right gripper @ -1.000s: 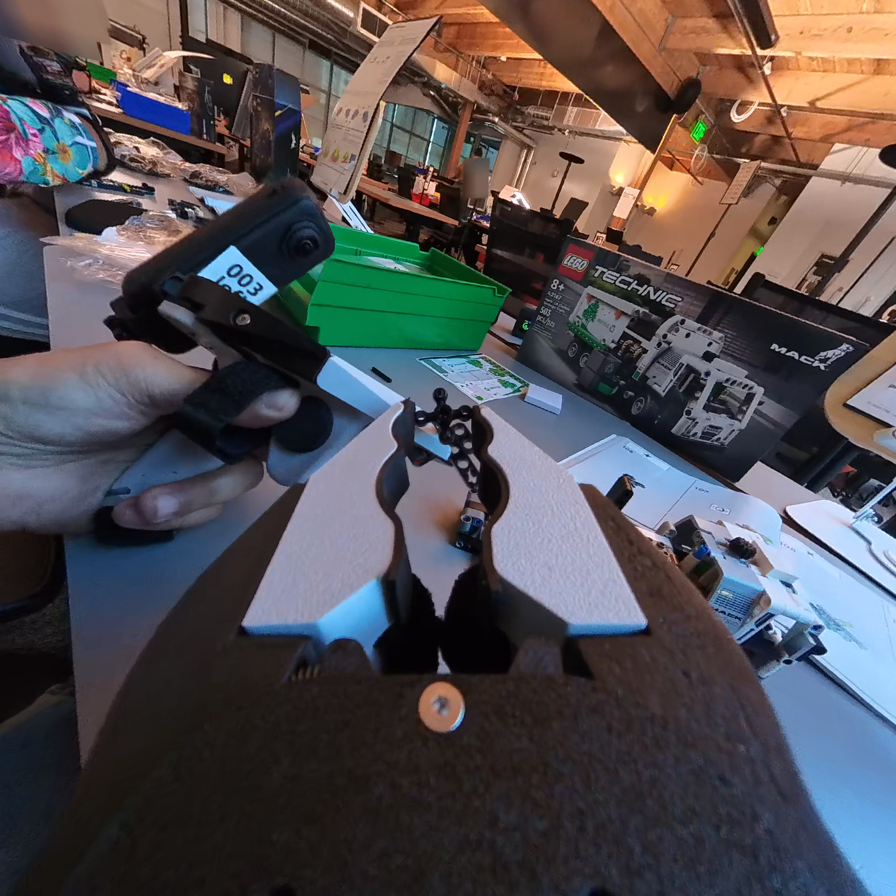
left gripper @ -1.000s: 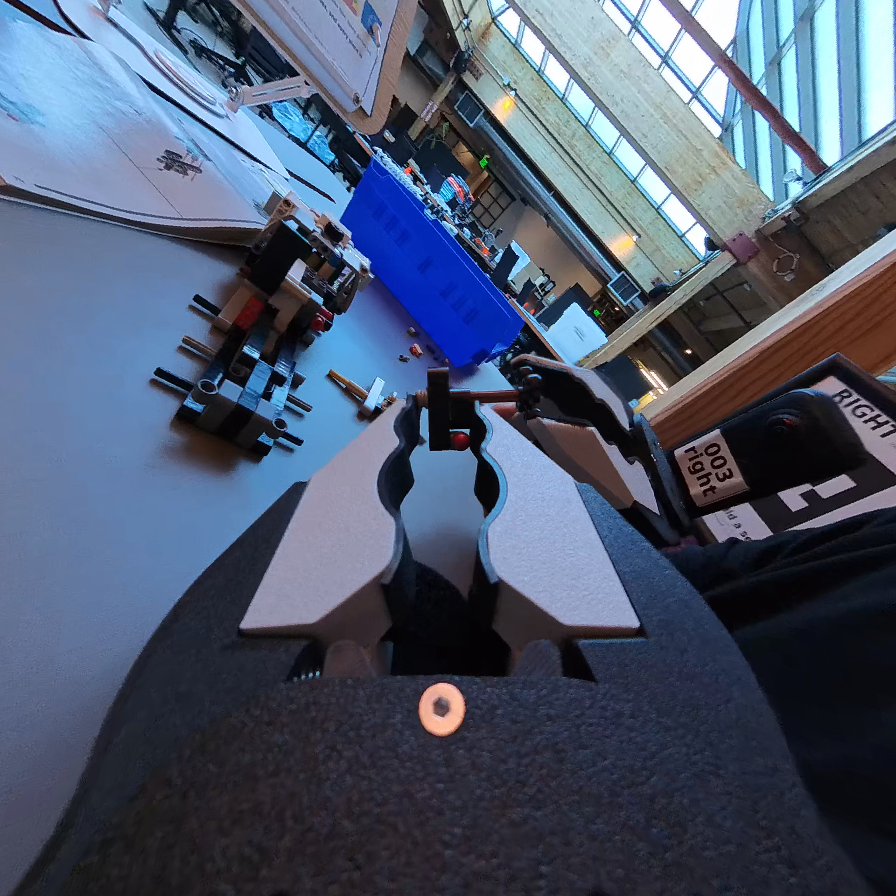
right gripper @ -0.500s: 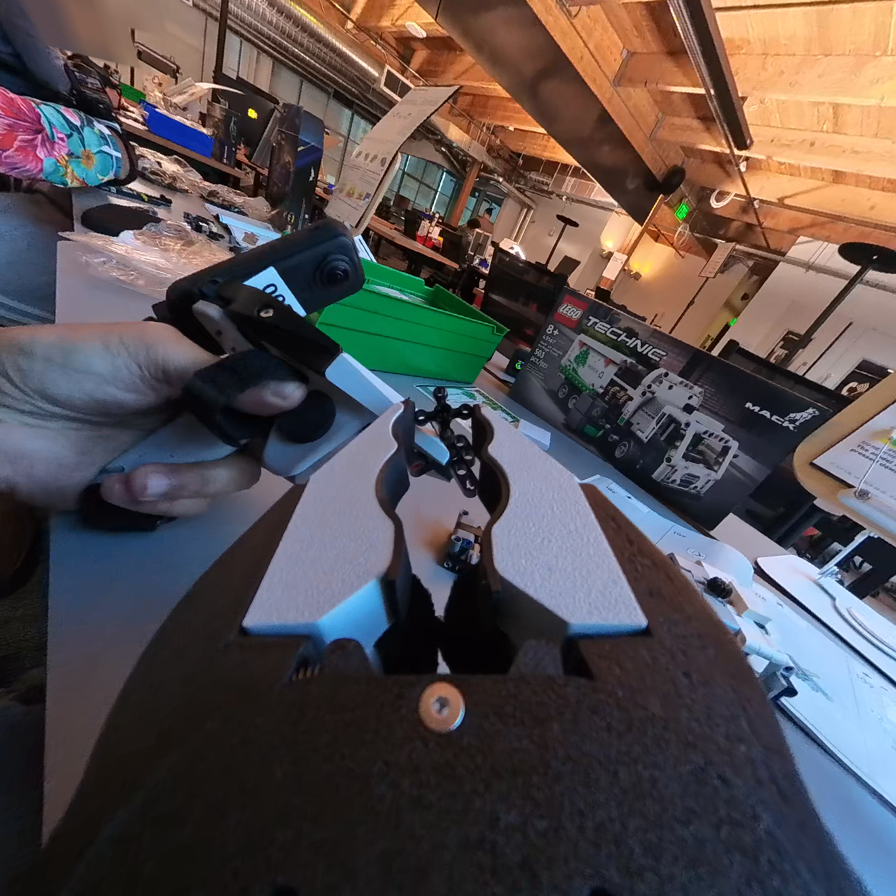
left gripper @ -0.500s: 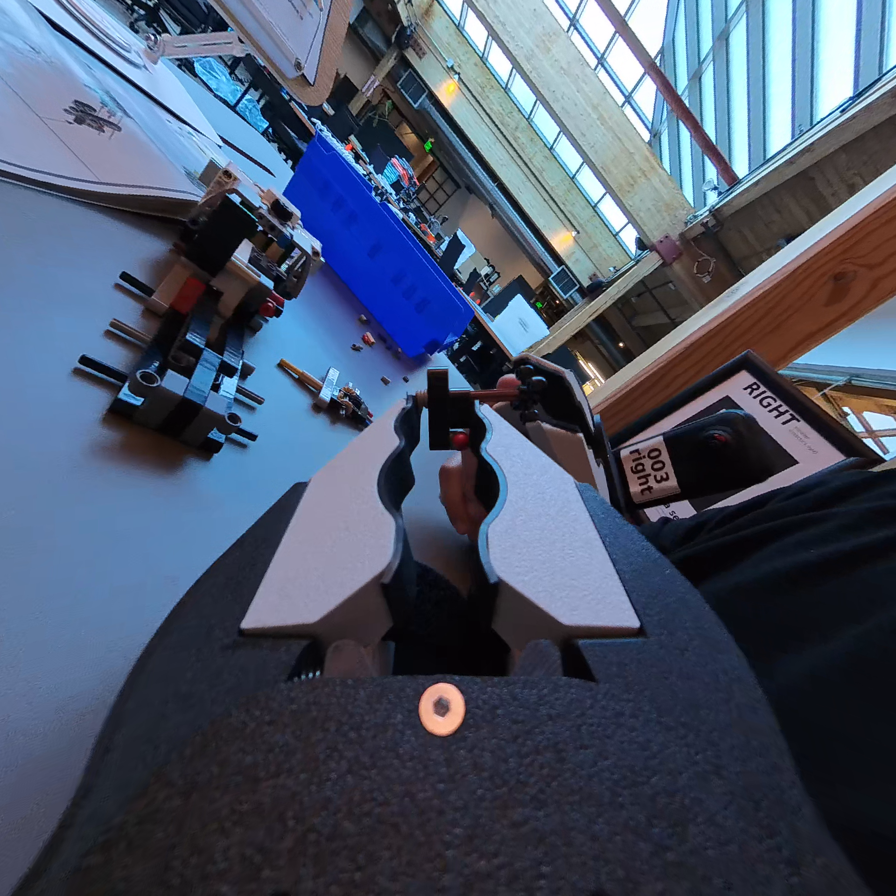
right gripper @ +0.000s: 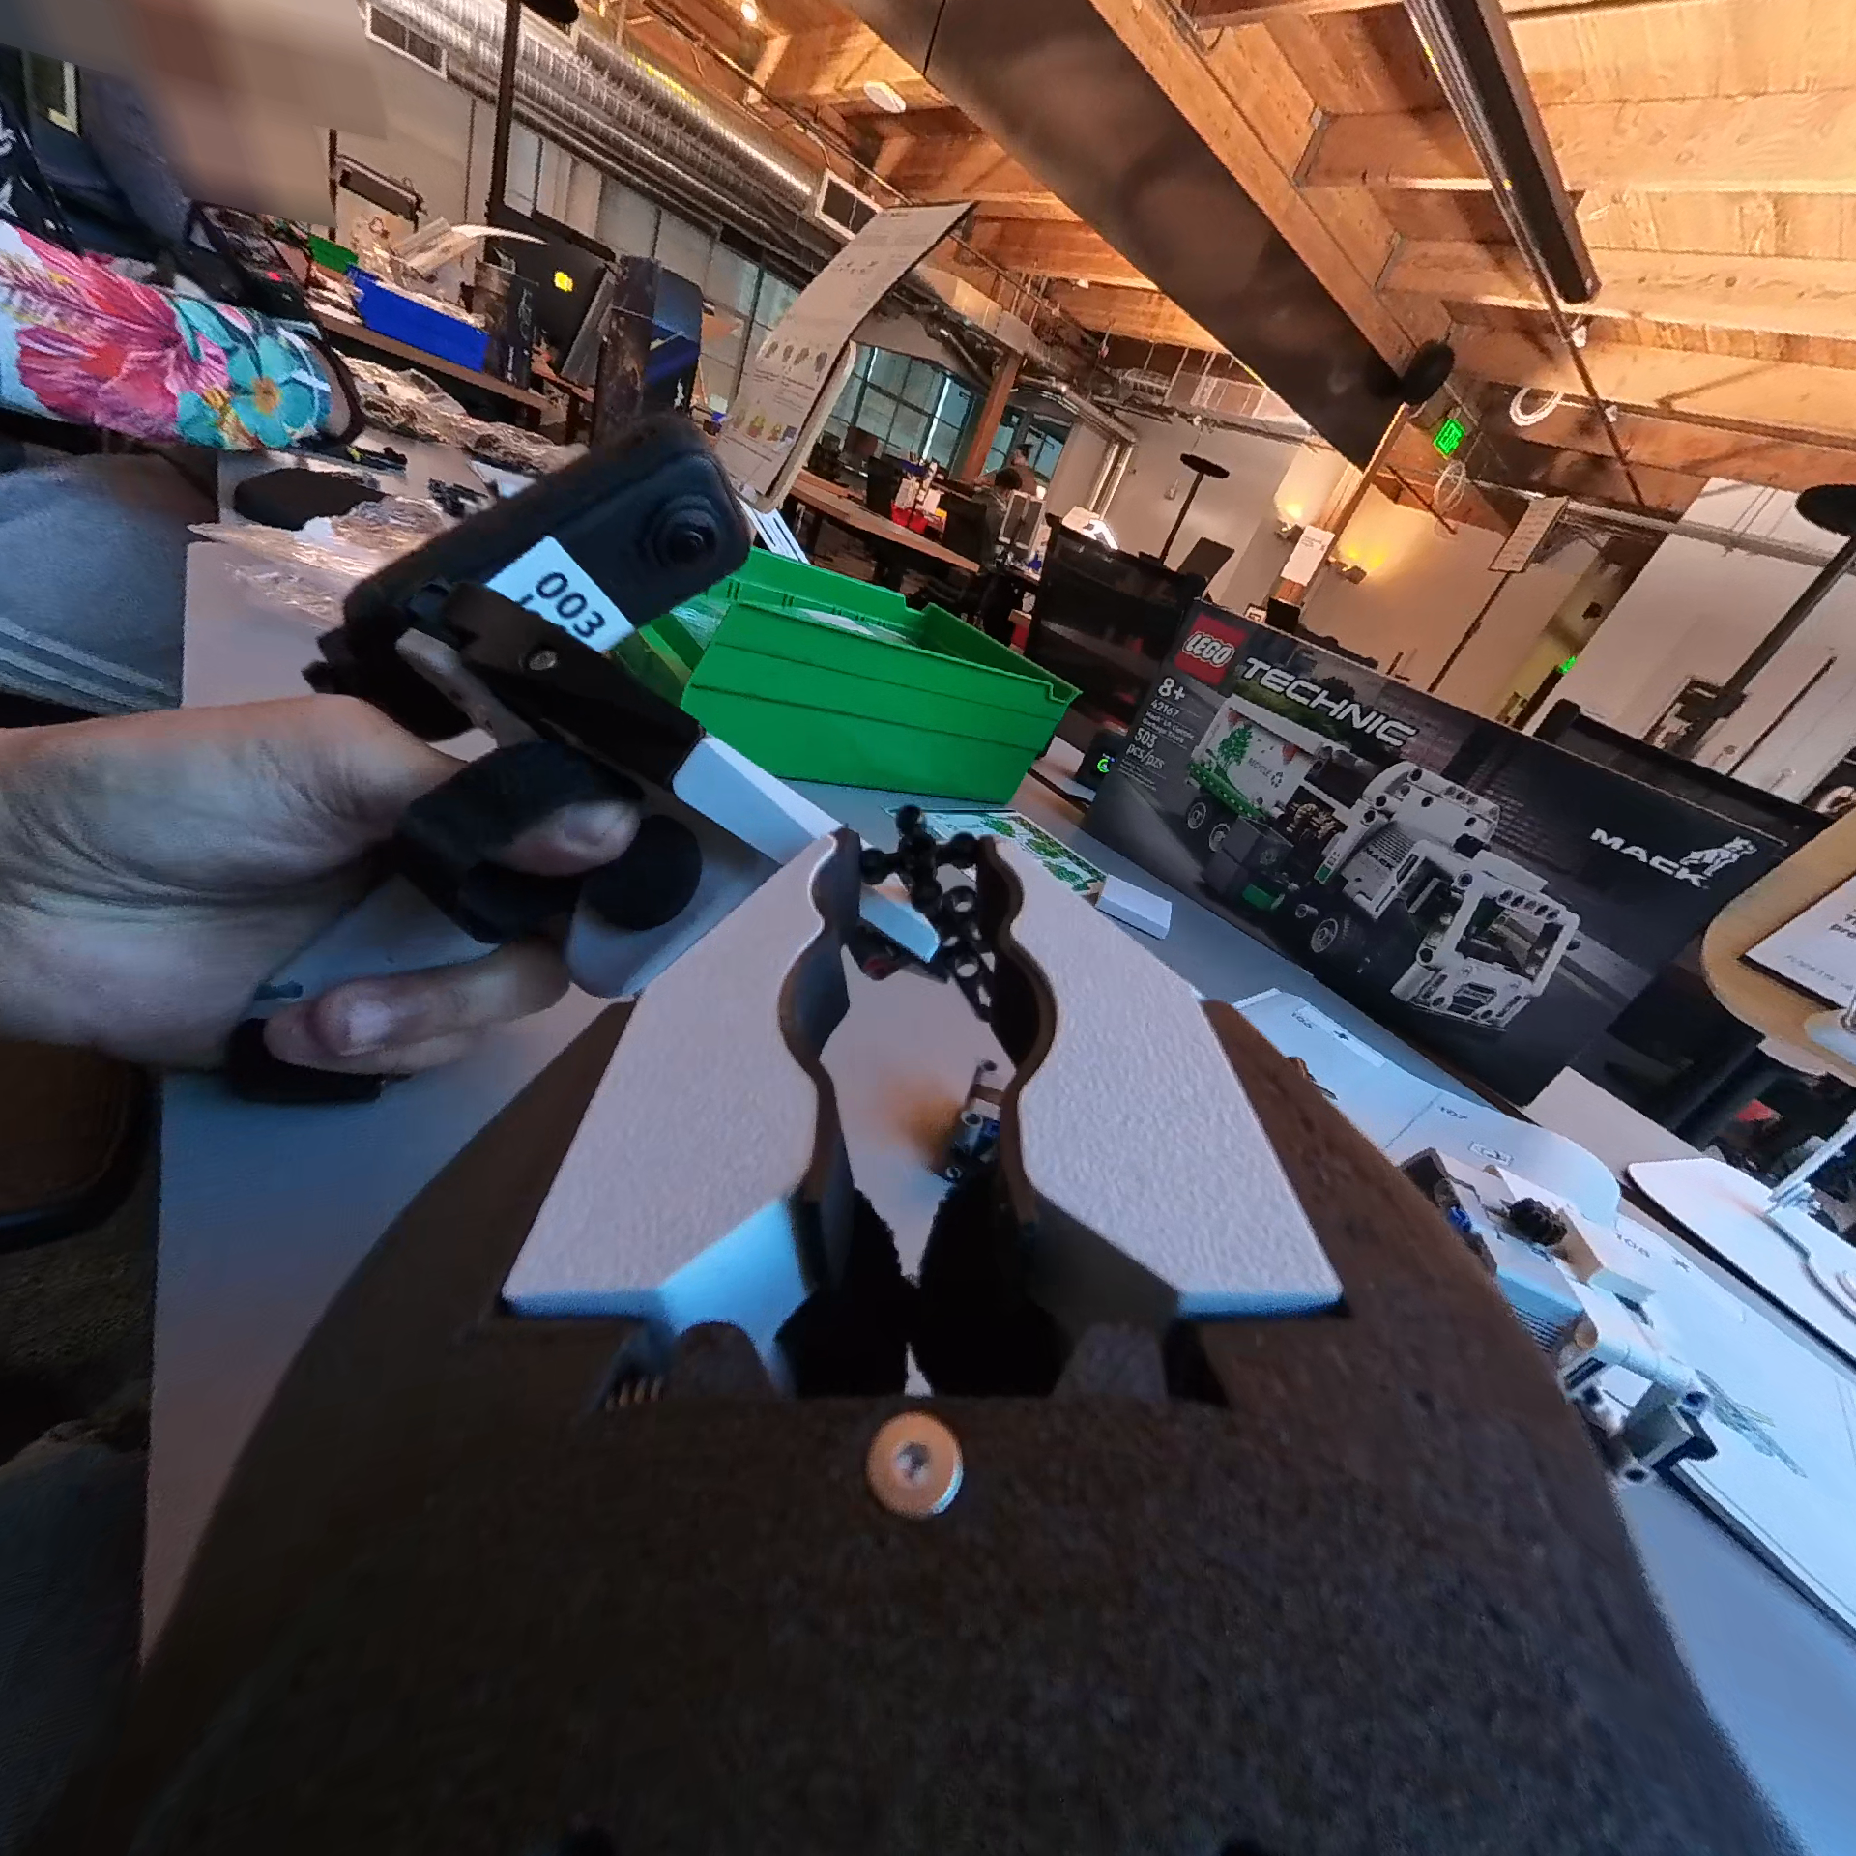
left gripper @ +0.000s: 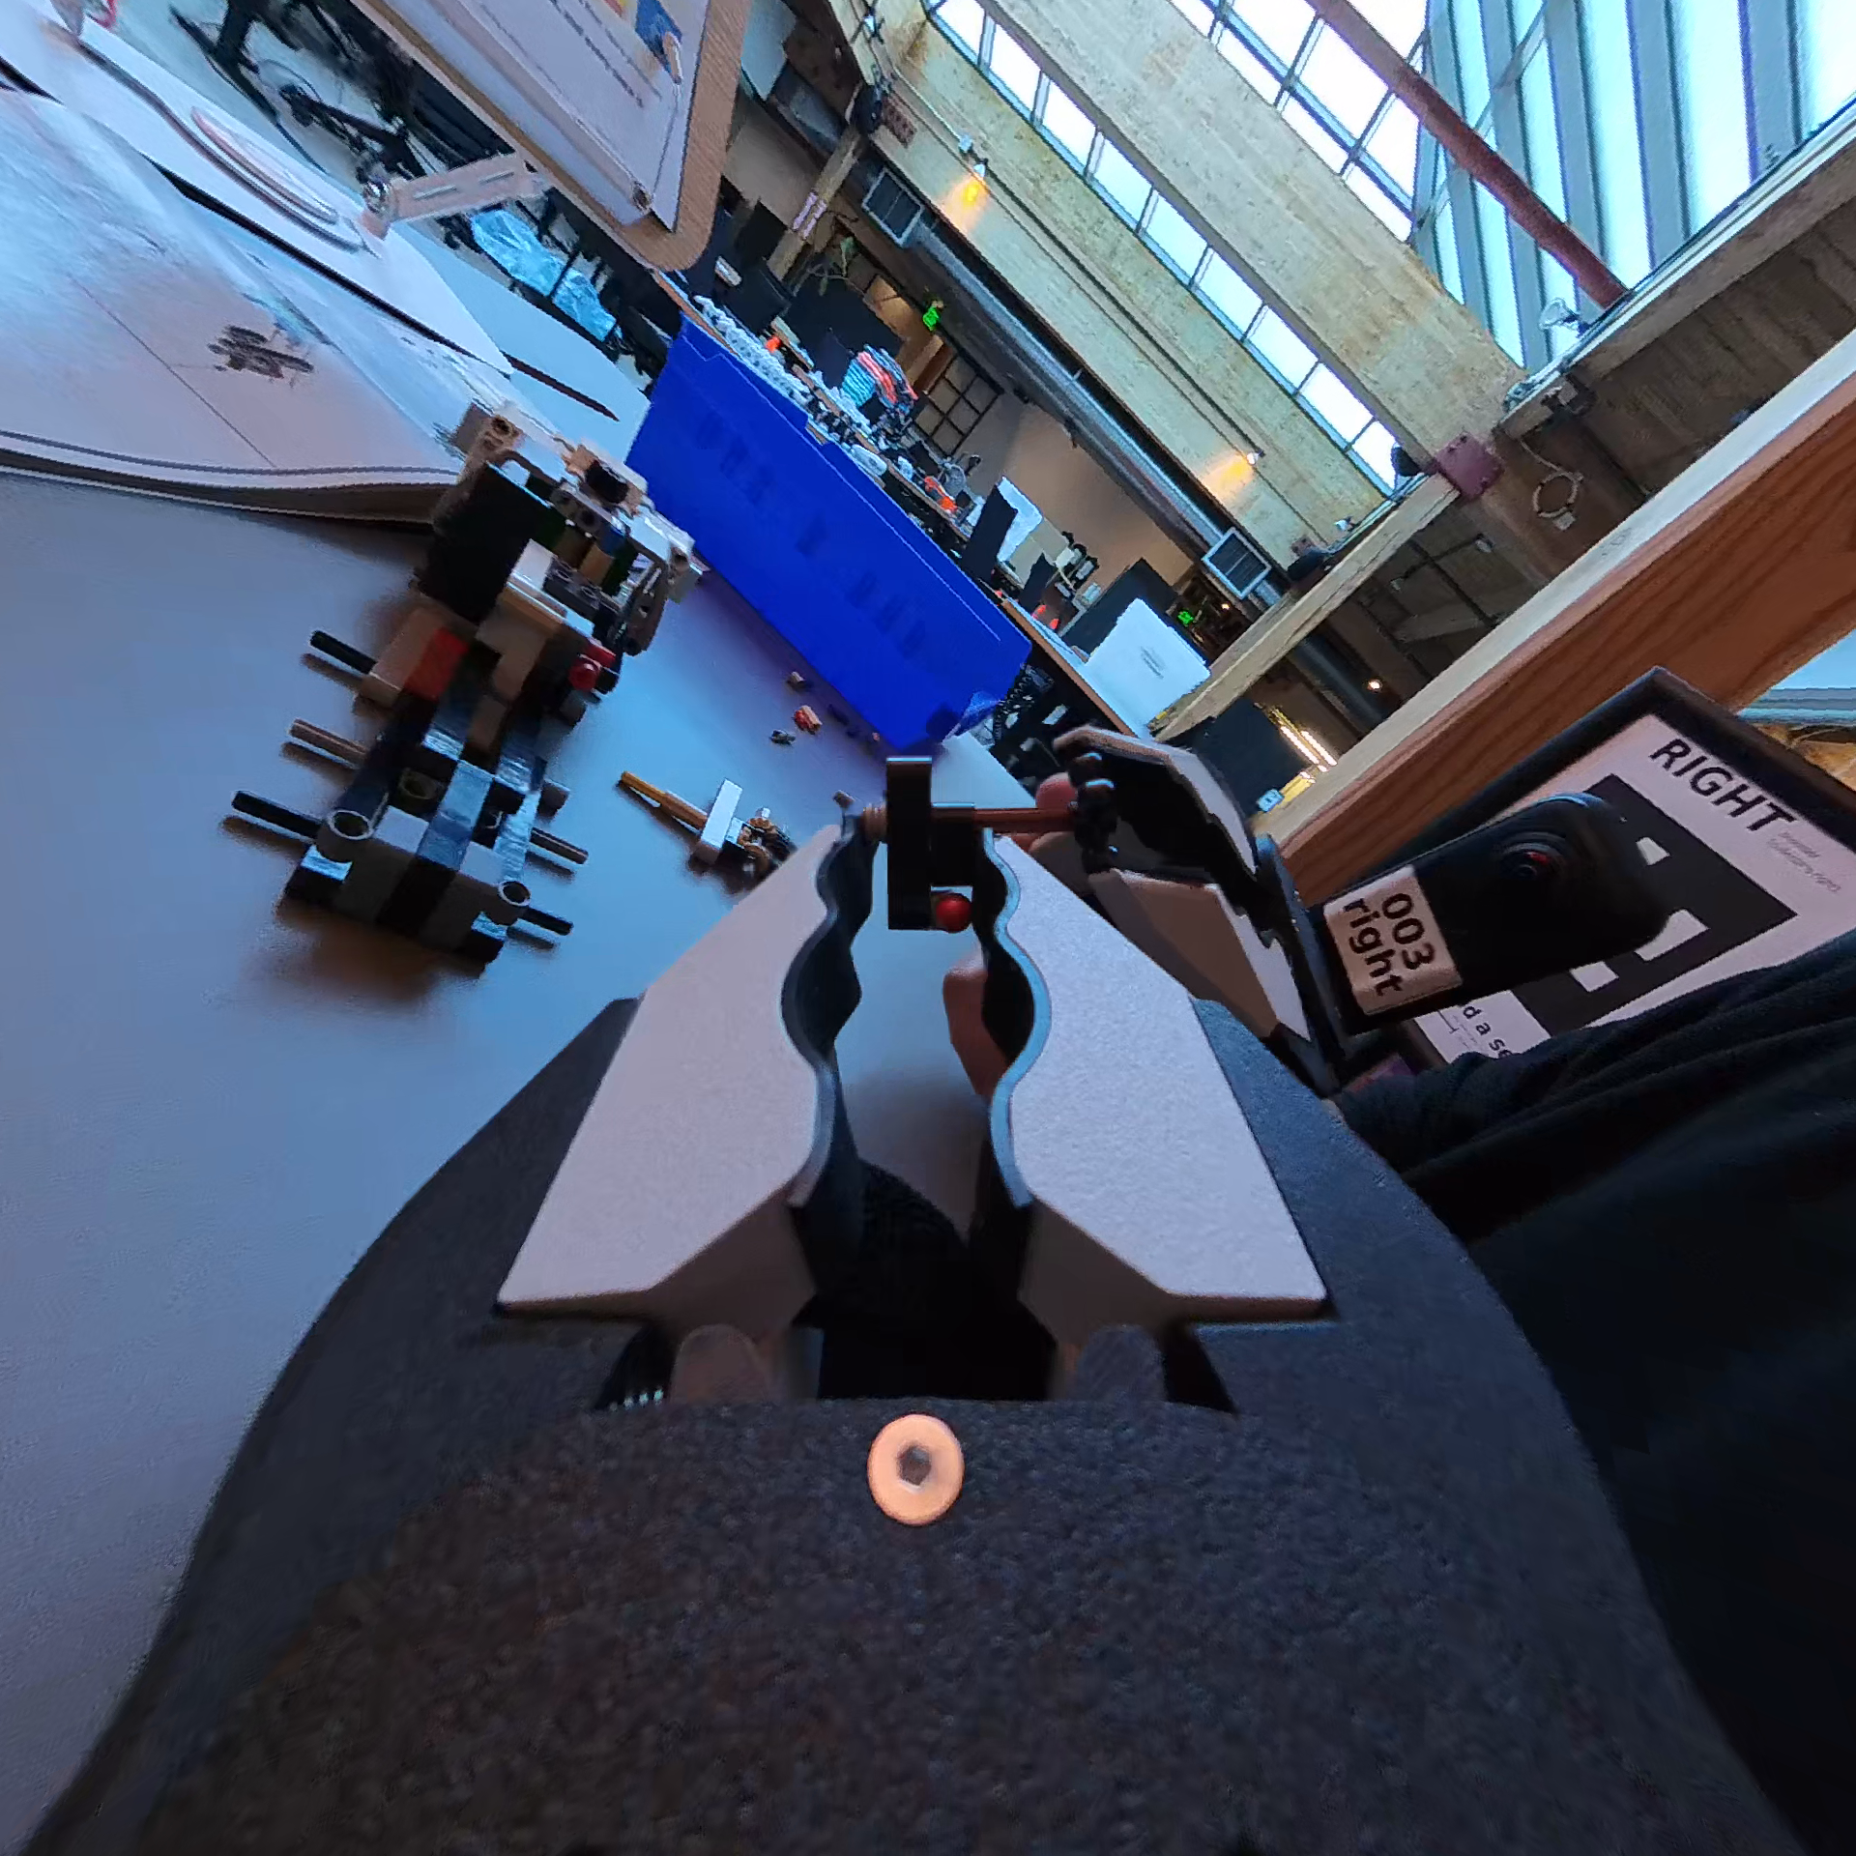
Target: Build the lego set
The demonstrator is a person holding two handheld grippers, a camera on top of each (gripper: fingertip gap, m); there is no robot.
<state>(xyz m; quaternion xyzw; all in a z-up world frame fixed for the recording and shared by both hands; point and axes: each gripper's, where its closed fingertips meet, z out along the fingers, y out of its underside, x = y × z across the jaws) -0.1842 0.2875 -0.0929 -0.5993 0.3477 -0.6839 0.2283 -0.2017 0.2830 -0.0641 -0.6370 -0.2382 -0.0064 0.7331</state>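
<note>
A: Left wrist view, left to right: part-built chassis (left gripper: 442, 763) on the table (left gripper: 151, 1105) at 10 o'clock, loose pins and a tan axle (left gripper: 663, 798) at 11, blue bin (left gripper: 824, 572) behind them. The left gripper (left gripper: 919, 874) is clenched on a black liftarm (left gripper: 912, 844) with a red pin (left gripper: 949, 911) low on it. A brown axle (left gripper: 1014, 819) runs off toward 3 o'clock into the right gripper (left gripper: 1105, 803).

B: Right gripper state?

A: Clamped on a black connector (right gripper: 939, 894), held up at 12 o'clock off the table. Green bin (right gripper: 864, 683) and set box (right gripper: 1426, 864) sit behind, at 12 to 2.

B: Risks?

A: My read: the two pieces are being pushed together along the axle. If they're off-line, the axle binds or the liftarm twists in the jaws. Too much push and a part pops out and drops.

B: Unclear?

A: How deep the axle is seated; the fingers cover the joint. Small bits at 12 o'clock by the blue bin are too small to name. Chassis is cut off at right in the right view.
</note>
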